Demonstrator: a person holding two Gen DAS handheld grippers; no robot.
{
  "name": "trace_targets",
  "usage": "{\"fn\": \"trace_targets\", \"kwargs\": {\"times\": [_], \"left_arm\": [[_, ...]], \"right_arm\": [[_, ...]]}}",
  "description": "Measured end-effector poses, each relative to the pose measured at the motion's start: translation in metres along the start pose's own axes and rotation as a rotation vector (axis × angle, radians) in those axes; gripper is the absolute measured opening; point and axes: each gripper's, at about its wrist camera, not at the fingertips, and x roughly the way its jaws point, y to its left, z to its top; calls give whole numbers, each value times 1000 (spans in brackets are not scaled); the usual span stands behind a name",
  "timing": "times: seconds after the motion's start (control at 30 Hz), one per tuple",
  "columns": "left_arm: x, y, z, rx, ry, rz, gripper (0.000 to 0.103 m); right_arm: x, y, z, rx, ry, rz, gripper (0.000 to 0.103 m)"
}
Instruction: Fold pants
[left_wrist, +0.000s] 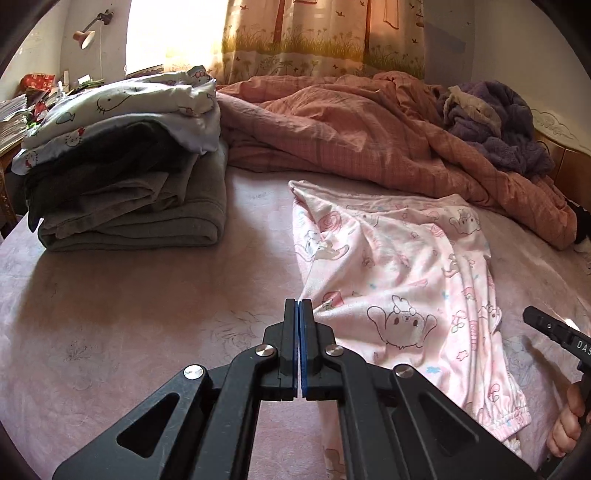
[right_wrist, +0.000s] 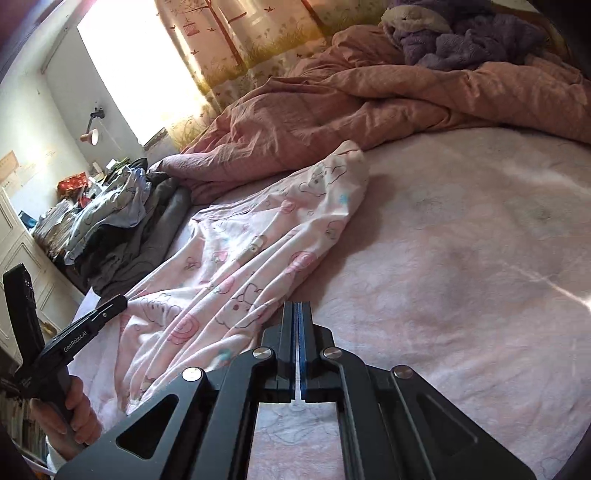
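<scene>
**Grippers pinch pants edges on bed**

Left gripper (left_wrist: 298, 303) is pressed together on the near left edge of the pink printed pants (left_wrist: 399, 280). Right gripper (right_wrist: 297, 305) pinches their near right edge. Pants lie on the bed (left_wrist: 129, 314), long axis running near to far.

"GenRobot.AI" is printed on the left gripper (right_wrist: 123, 301).
</scene>
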Motion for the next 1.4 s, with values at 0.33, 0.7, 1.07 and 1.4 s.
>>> {"fn": "trace_targets", "kwargs": {"times": [0.33,0.7,1.07,1.4], "left_arm": [[-29,4,-41,24,-20,-54,29],[-58,1,-84,41,-32,-31,31],[-54,-17,-97,179,21,-30,39],[-56,-27,-86,121,46,-203,43]], "right_arm": [[-32,15,-42,-88,-33,102,47],[-70,96,-112,-467,-120,64,54],[-43,101,-98,-521,-57,-103,48],[-44,69,-93,-349,-72,-100,11]]}}
